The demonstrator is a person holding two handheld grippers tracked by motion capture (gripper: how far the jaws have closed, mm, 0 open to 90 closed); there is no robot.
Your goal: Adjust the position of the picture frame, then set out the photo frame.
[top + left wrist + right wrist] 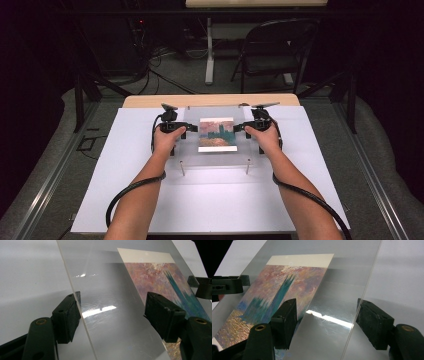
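A clear sheet (216, 135) lies over a painted print (217, 134) near the far middle of the white board (125, 190), with two short pegs (182, 168) at its near edge. The print shows blue towers on a pink and orange ground, with a pale strip along one edge.

The left gripper (181, 129) sits at the sheet's left edge, the right gripper (241, 127) at its right edge — each held by a hand (166, 139) coming in from the near side.

In the left gripper view the sheet's edge (77, 307) runs between the two black jaws; one jaw stands just beside the edge, the other over the sheet's face near the print (170, 287), and the jaws stand wide with a gap on each side — open, not clamped. In the right gripper view the sheet edge (359, 305) likewise passes between wide-set jaws, one over the print (272, 297), one outside the edge; no pad presses on it. The other gripper (227, 286) shows at the far edge.
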